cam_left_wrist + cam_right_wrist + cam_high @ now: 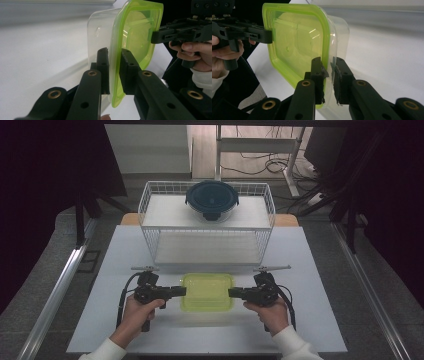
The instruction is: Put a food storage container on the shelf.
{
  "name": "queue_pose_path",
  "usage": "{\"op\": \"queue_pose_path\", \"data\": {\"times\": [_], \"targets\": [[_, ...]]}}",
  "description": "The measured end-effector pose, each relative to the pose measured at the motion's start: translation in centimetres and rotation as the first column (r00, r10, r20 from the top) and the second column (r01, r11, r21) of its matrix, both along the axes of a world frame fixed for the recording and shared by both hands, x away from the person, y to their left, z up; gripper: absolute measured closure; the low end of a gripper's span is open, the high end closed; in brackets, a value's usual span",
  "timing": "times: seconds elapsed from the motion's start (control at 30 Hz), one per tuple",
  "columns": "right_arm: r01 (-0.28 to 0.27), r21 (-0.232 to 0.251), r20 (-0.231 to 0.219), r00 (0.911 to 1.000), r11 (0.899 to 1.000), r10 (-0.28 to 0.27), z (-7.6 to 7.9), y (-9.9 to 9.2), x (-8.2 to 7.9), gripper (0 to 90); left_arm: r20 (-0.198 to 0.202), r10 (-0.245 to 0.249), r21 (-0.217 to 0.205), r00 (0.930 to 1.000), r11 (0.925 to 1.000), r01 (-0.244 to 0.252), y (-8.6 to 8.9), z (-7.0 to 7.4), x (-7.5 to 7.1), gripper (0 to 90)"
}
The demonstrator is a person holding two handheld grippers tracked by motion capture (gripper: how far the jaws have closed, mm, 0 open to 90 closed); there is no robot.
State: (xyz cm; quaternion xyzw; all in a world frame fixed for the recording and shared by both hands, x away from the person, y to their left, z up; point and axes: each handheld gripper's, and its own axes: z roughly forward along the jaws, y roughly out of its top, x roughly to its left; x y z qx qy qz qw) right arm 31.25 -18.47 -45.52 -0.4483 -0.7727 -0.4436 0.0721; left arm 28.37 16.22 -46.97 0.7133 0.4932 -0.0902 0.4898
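Two forearms in white sleeves come up from the near edge of the table (320, 270), each hand wrapped around a gripper handle with the jaws turned inward toward one another. The left gripper (181, 291) points to the right, roughly level, and its jaws are clamped on the left rim of the container (207, 291), one pad against the clear wall and the other on the green lid (135, 35). The right gripper (233, 293) mirrors it, pointing left, its jaws pinched on the container's right rim, lid edge and clear wall caught between the pads. The container thus hangs between the two sets of fingers, held at opposite short sides, with the lid facing up in the high view. Beyond the fingers stands a white wire rack (206, 222) with two shelves, and on its upper shelf, well apart from both grippers, sits a round bowl (212, 200) with a dark blue lid.
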Motion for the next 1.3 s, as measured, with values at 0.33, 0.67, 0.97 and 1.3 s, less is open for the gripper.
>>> {"op": "queue_pose_path", "data": {"times": [0.33, 0.67, 0.97, 1.3], "targets": [[-0.006, 0.003, 0.025, 0.9997, 1.0, 0.006, 0.9, 0.1, 0.3, 78.6, 0.018, 0.003, -0.002, 0.9998, 1.0, -0.003, 0.1, 0.9, 0.2, 80.0], [-0.007, 0.005, 0.069, 0.9976, 1.0, 0.007, 2.8, 0.0, 0.8, 78.6, 0.054, 0.006, -0.024, 0.9985, 0.9997, -0.004, 0.2, 2.6, 0.9, 80.0], [-0.006, 0.008, 0.104, 0.9946, 1.0, 0.005, 4.6, 0.0, 1.3, 78.6, 0.082, 0.009, -0.026, 0.9966, 0.9996, -0.007, 0.3, 4.1, 1.4, 80.1], [-0.007, 0.012, 0.135, 0.9908, 1.0, 0.005, 6.1, 0.3, 1.6, 78.6, 0.109, 0.013, -0.028, 0.9939, 0.9995, -0.01, 0.5, 5.7, 1.8, 80.1]]}}
